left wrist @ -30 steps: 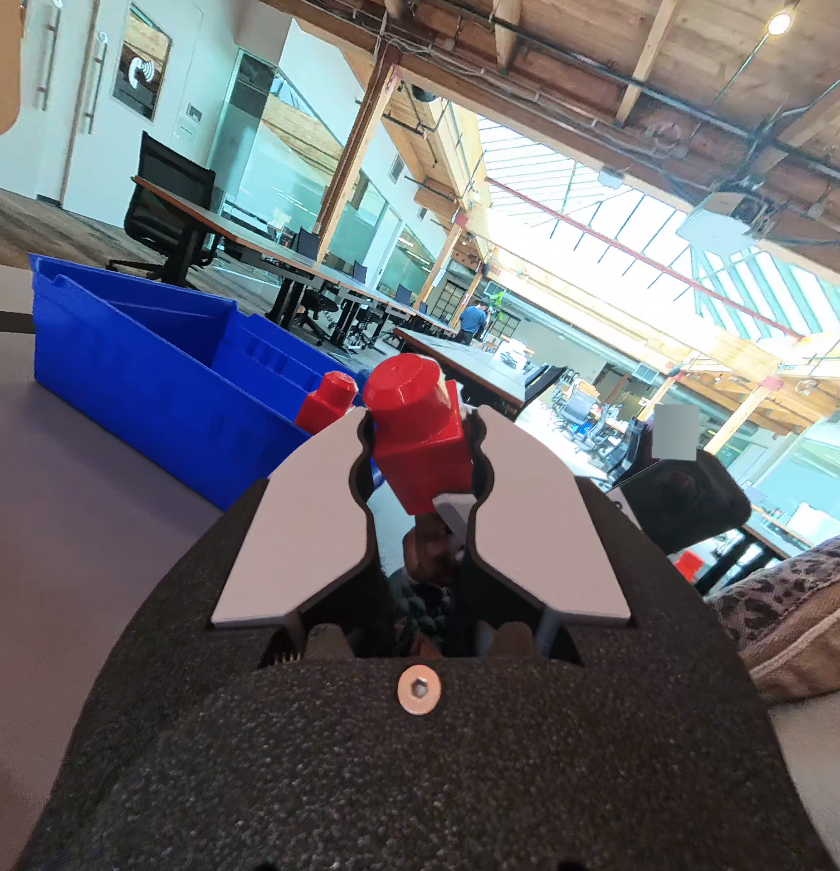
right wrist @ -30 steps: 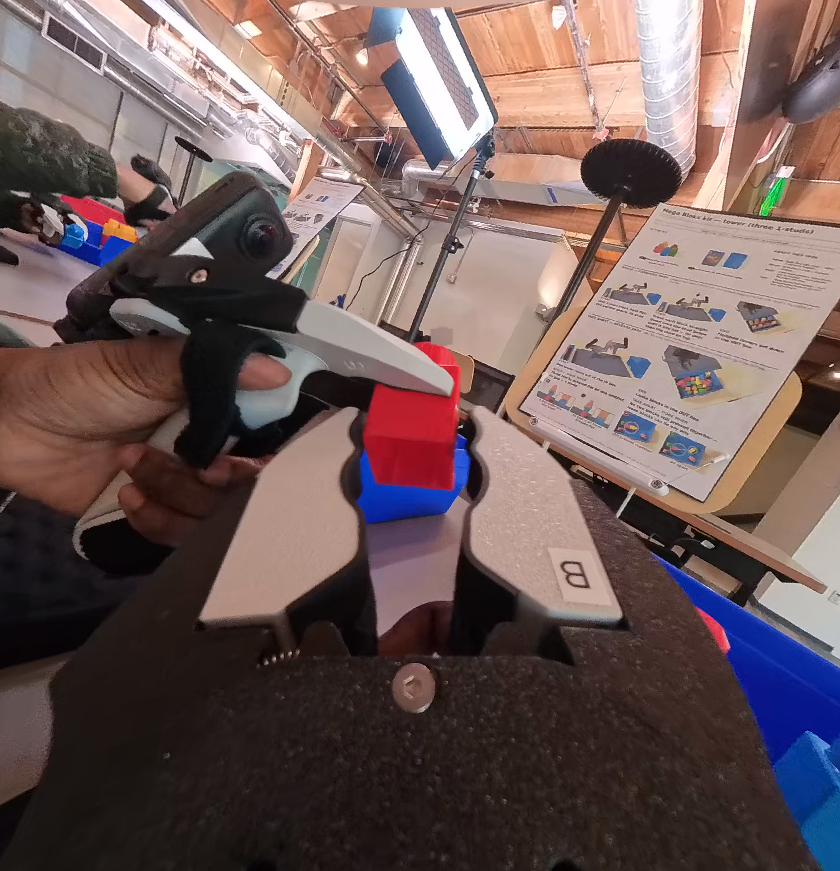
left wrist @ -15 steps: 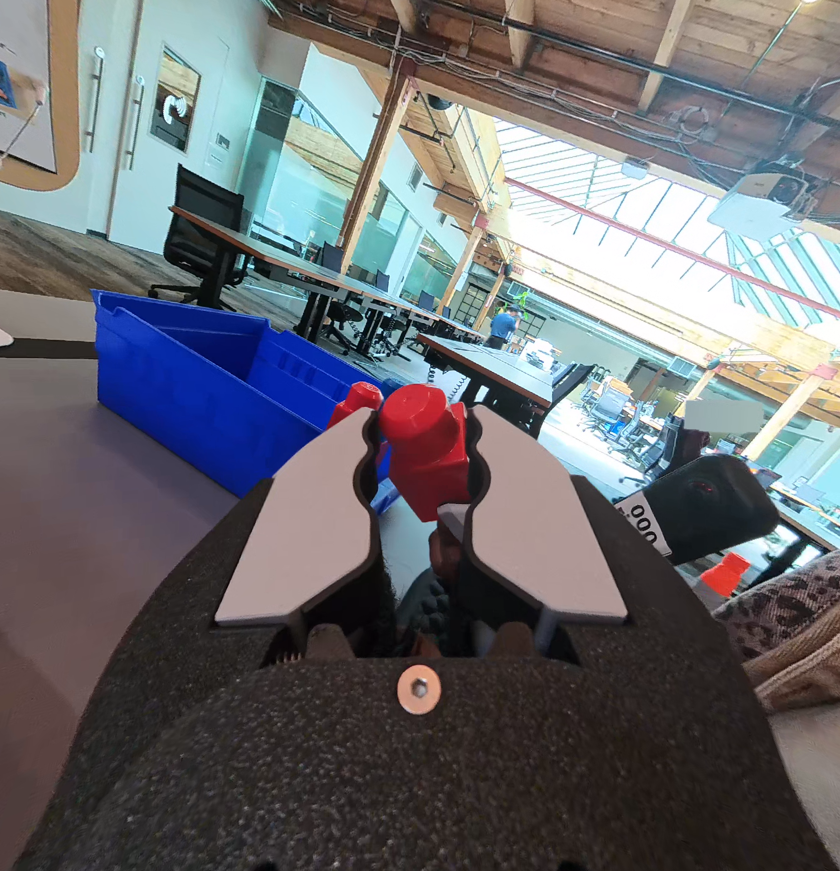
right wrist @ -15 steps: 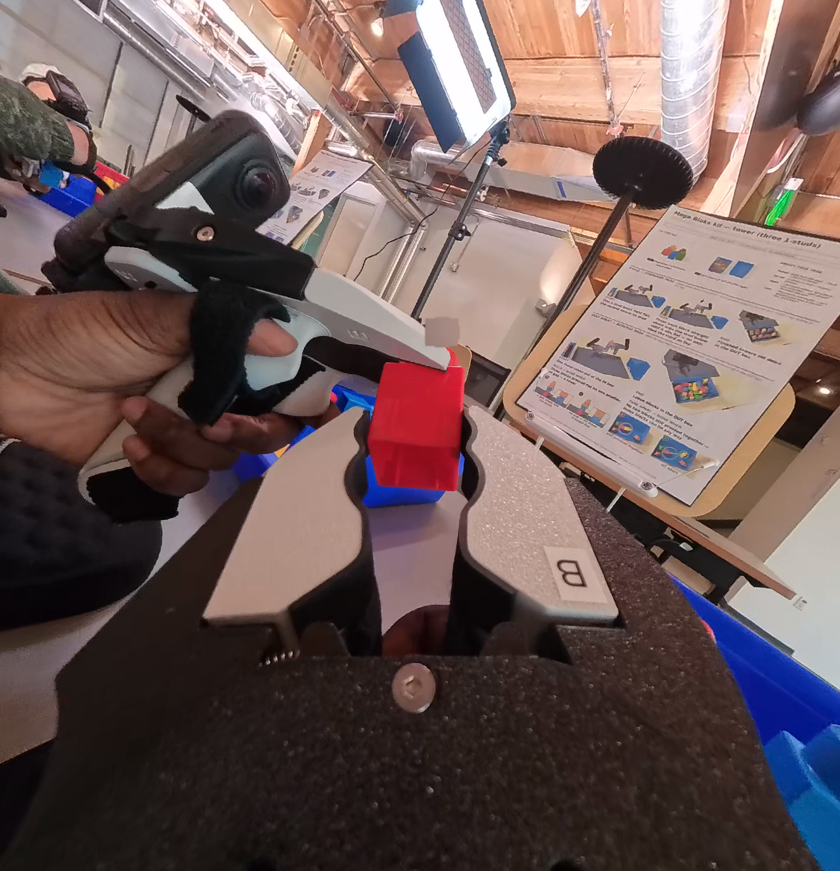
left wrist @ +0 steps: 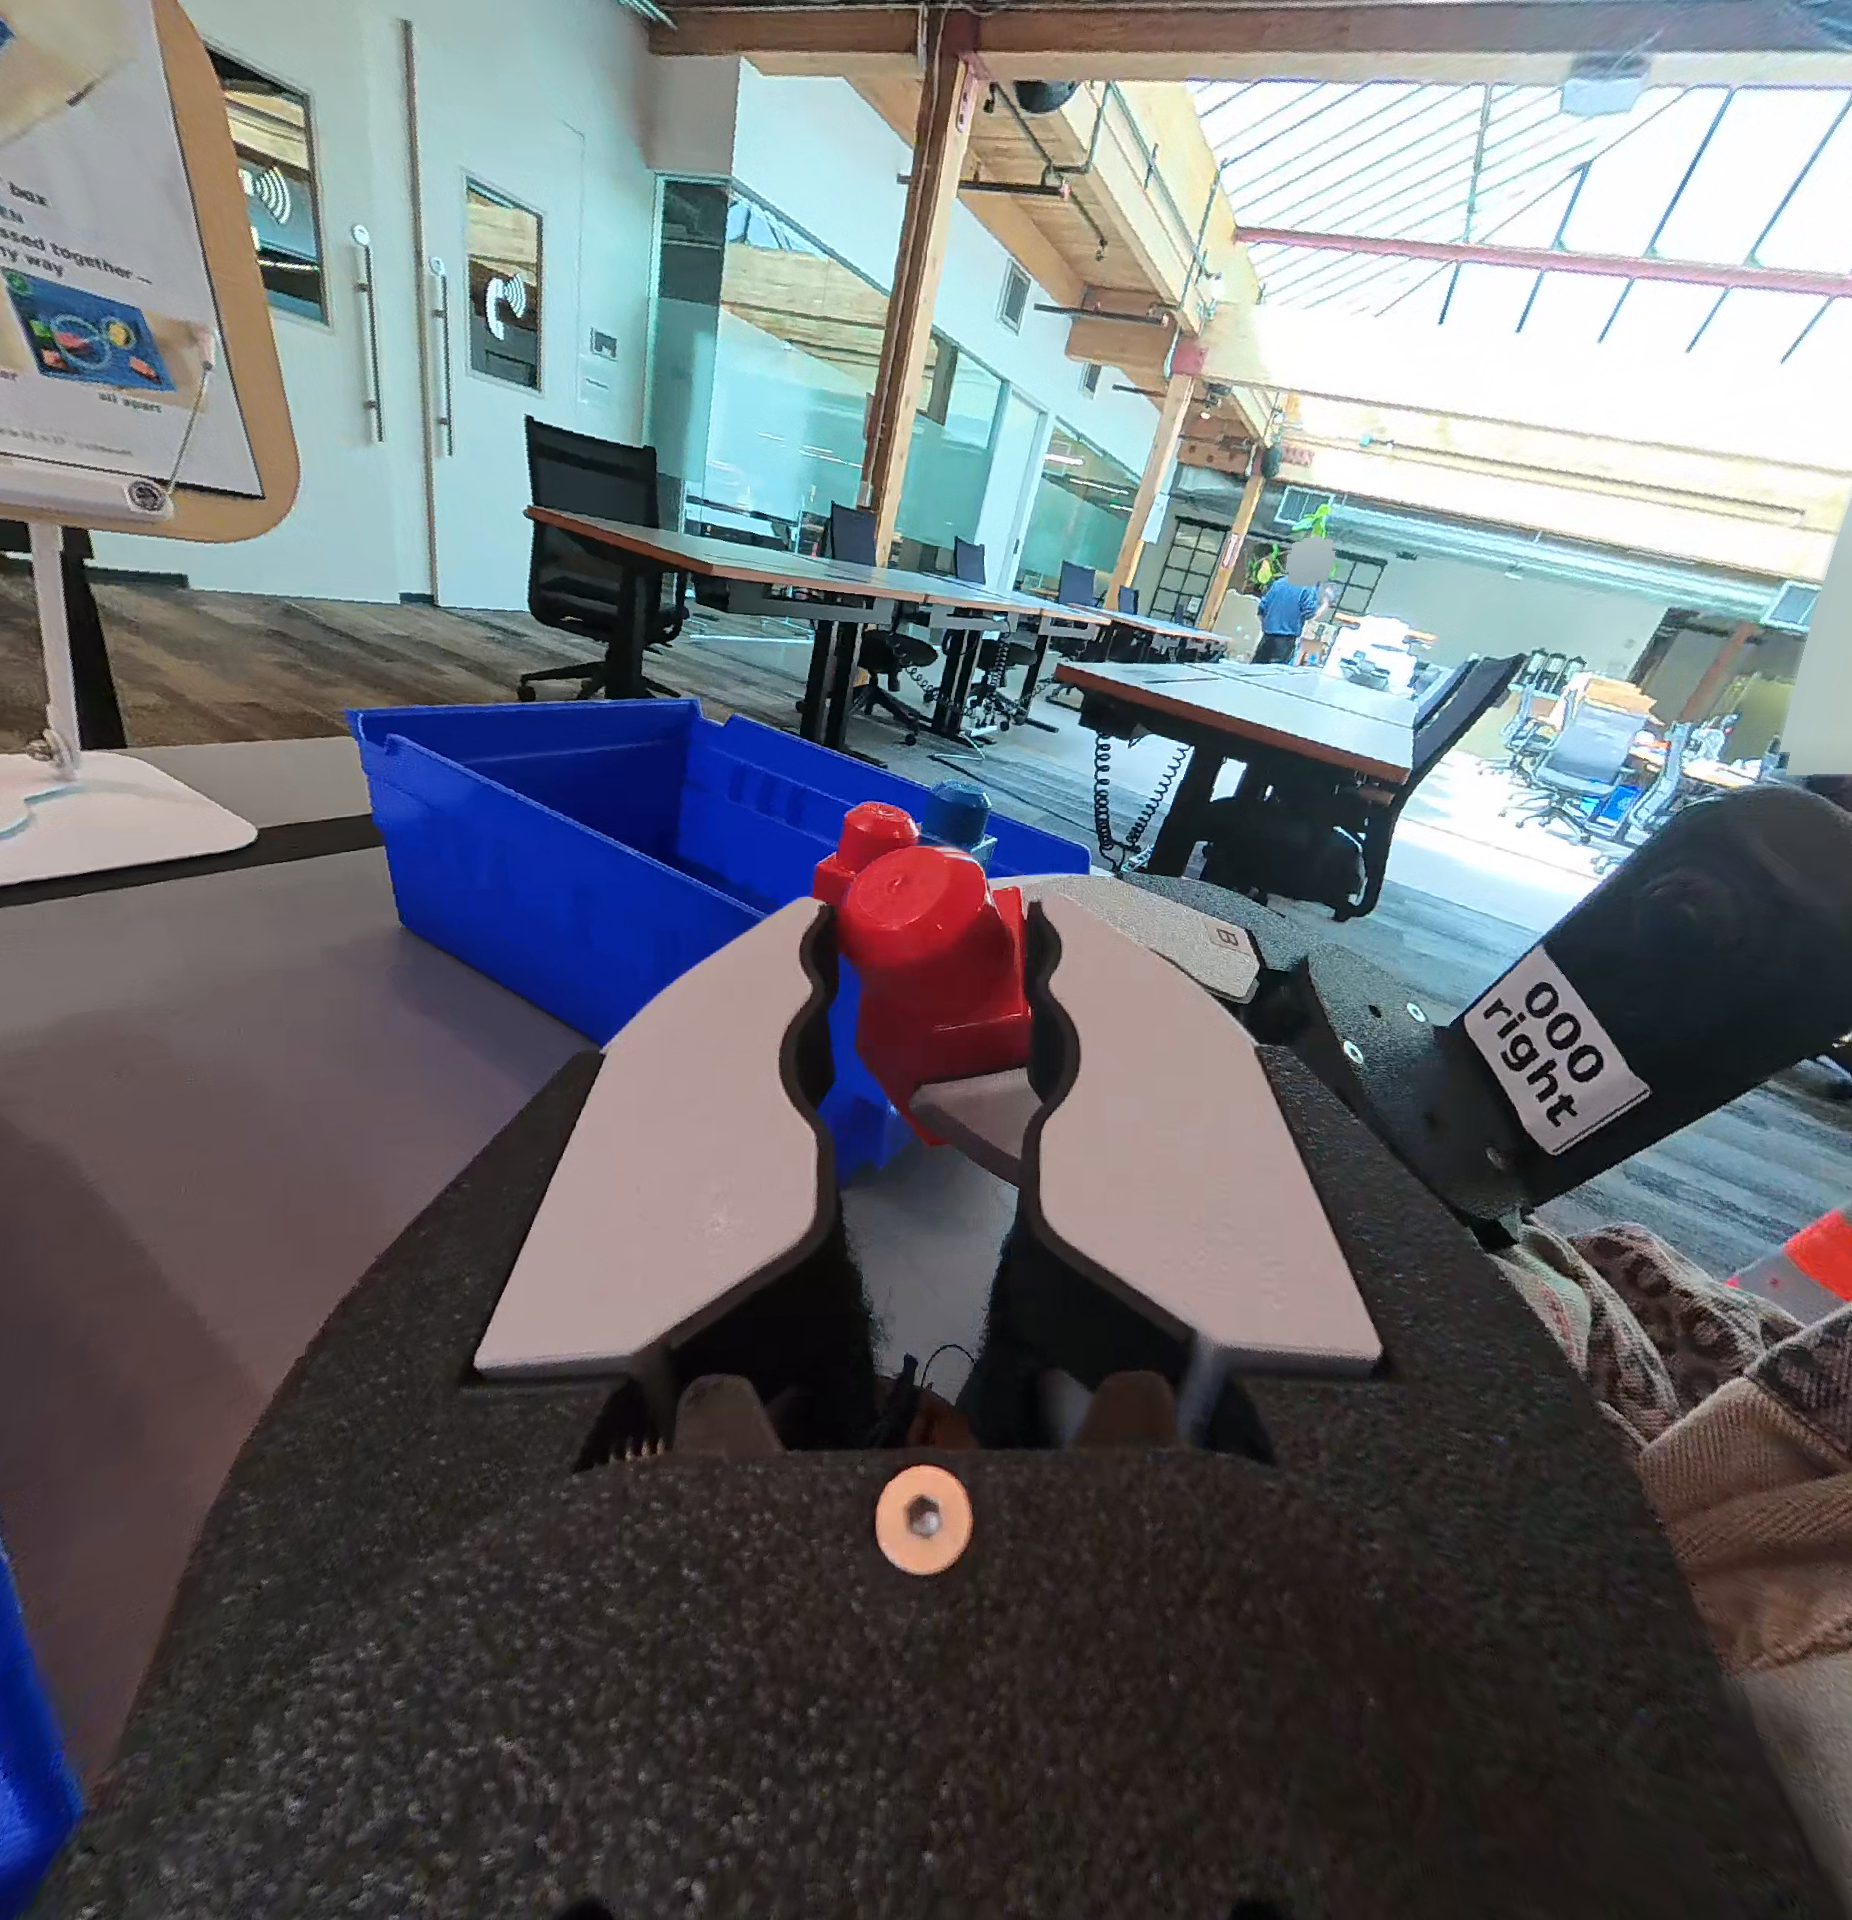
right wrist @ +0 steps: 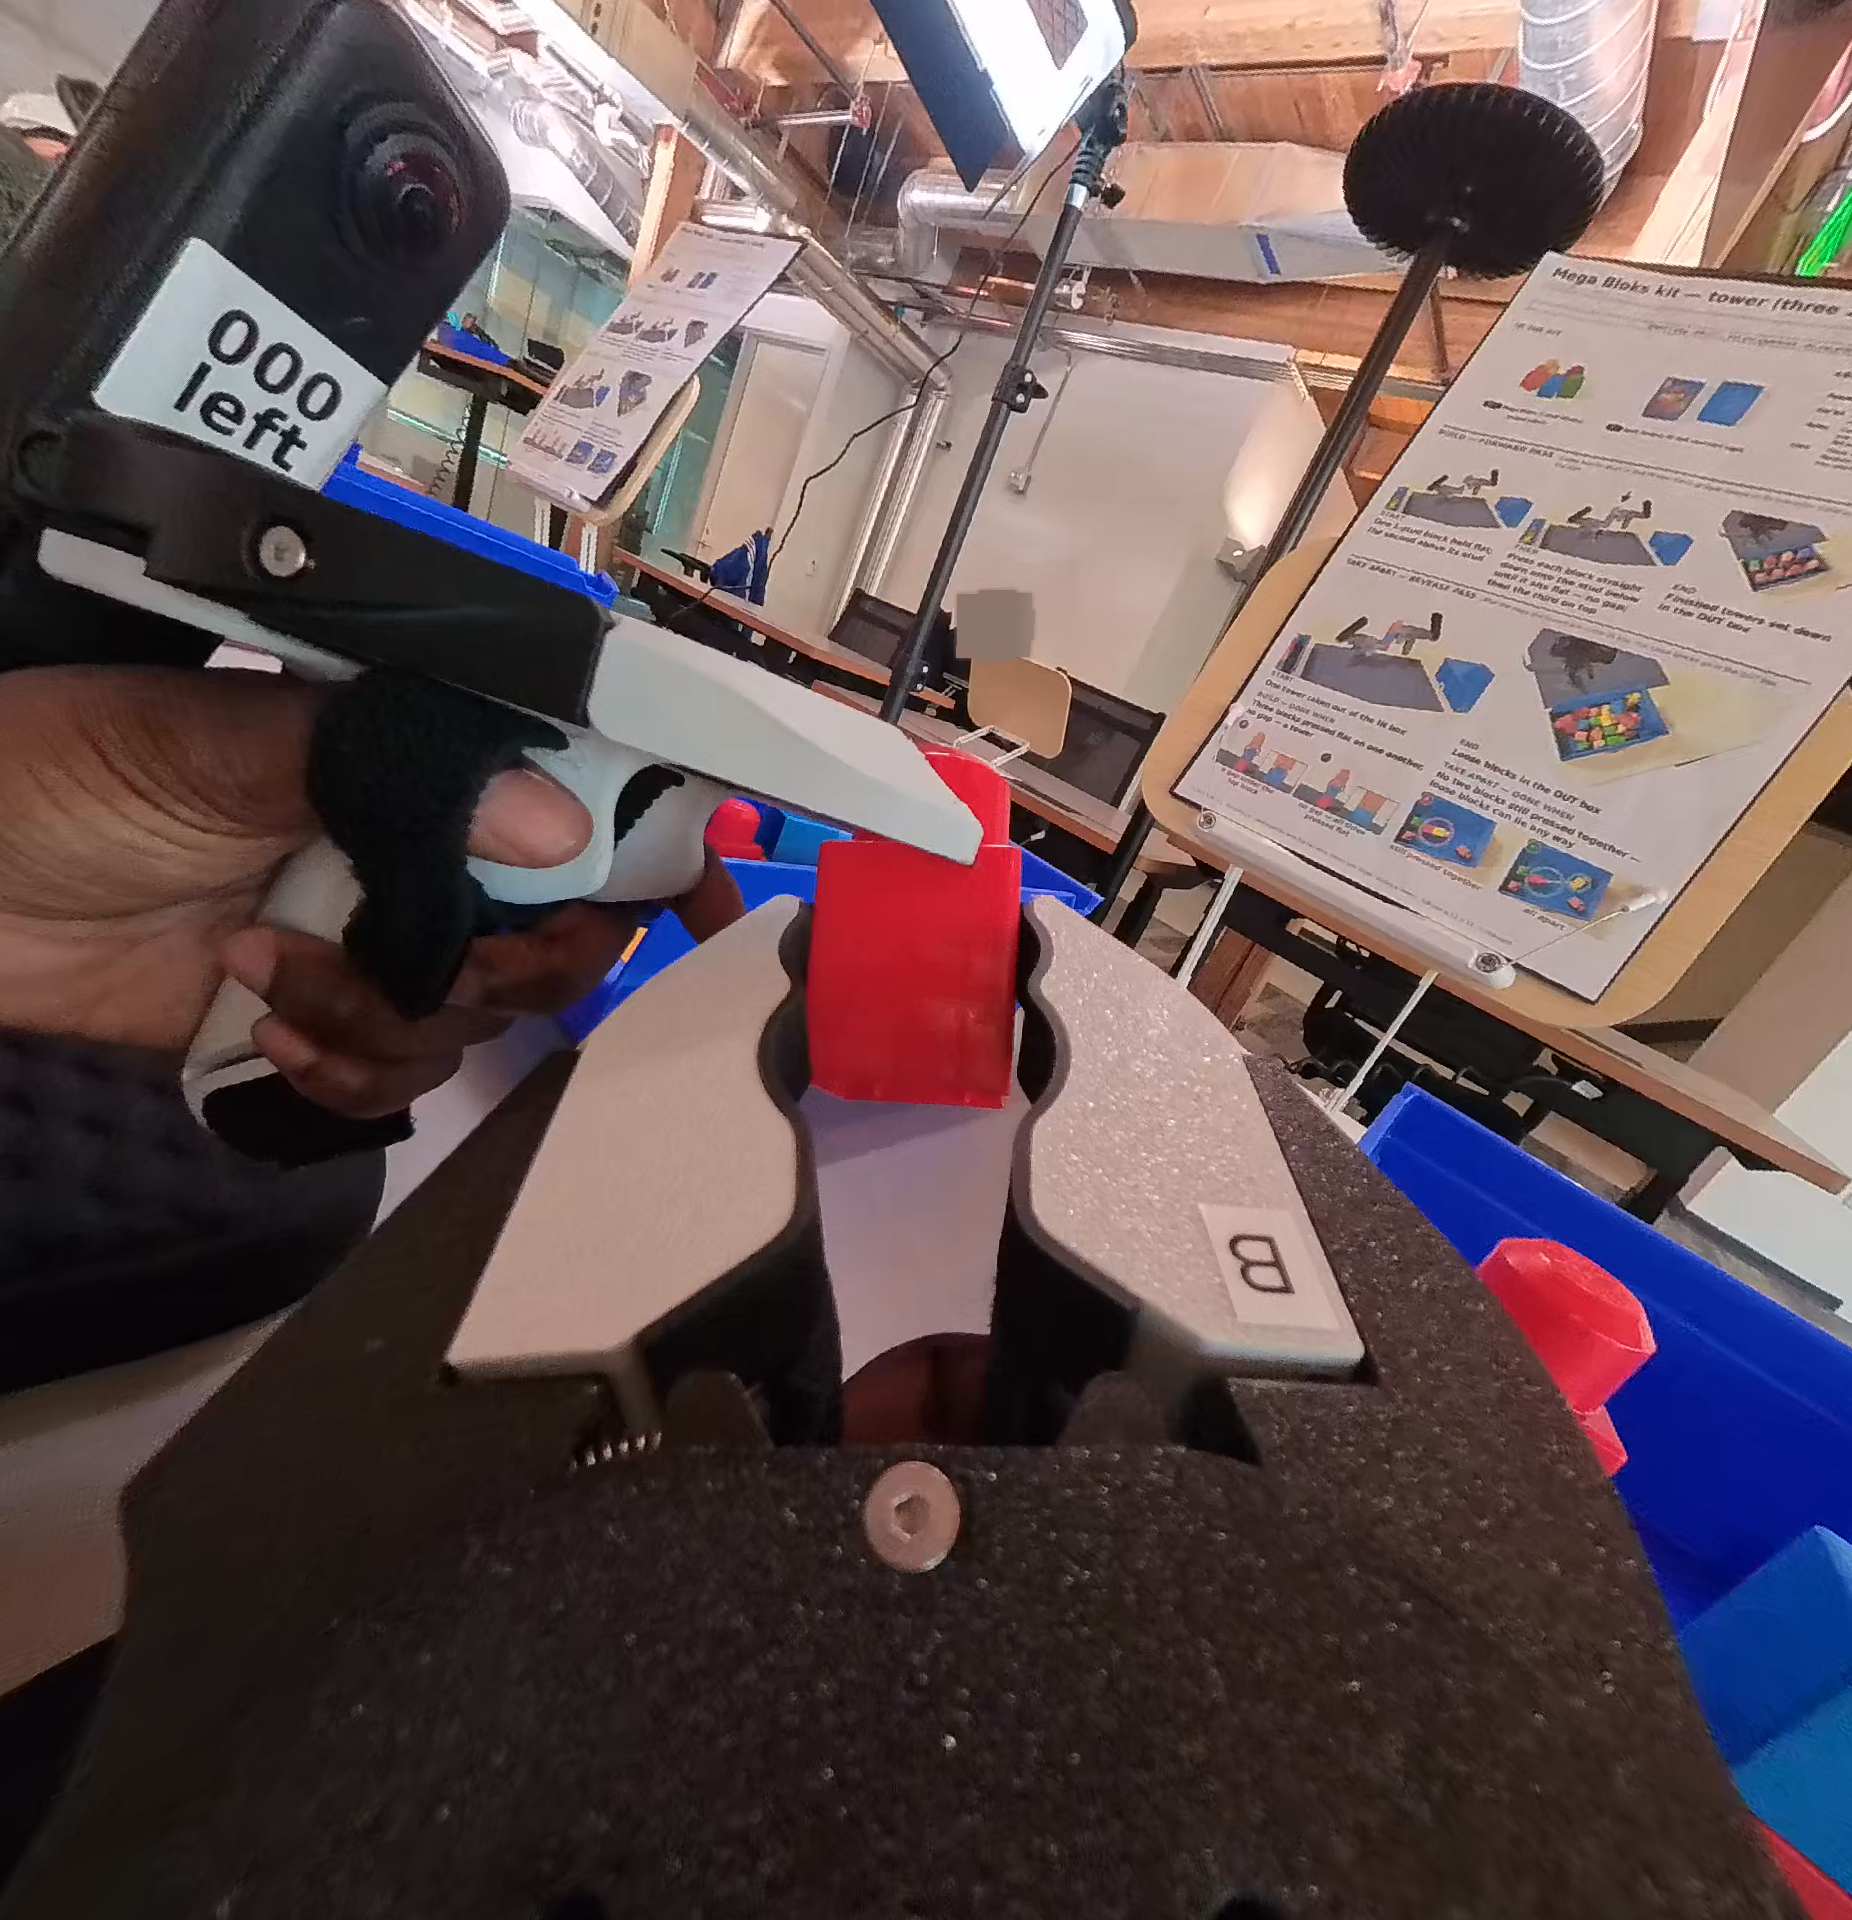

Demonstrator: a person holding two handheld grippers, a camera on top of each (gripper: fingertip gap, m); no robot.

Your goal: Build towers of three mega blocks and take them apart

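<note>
With both tools raised above the grey tabletop (left wrist: pixel 205 1091), I record the following. My left claw (left wrist: pixel 927 997) is closed narrowly on a red block (left wrist: pixel 932 987), its round stud pointing up and toward the camera, the block tilted. My right claw (right wrist: pixel 906 997) is likewise clamped on a red block (right wrist: pixel 911 997), gripping its flat sides. In the right wrist view, one grey finger (right wrist: pixel 797 769) of the left claw lies across the top of that block beside its stud; whether both claws hold a single block or two joined ones, I cannot tell. A hand (right wrist: pixel 122 862) grips the left tool's handle.

Behind the held block stands a blue bin (left wrist: pixel 548 831) on the tabletop, with another red block (left wrist: pixel 865 836) and a blue block (left wrist: pixel 958 810) showing at its near end. An instruction board (right wrist: pixel 1587 644) stands on the far right in the right wrist view.
</note>
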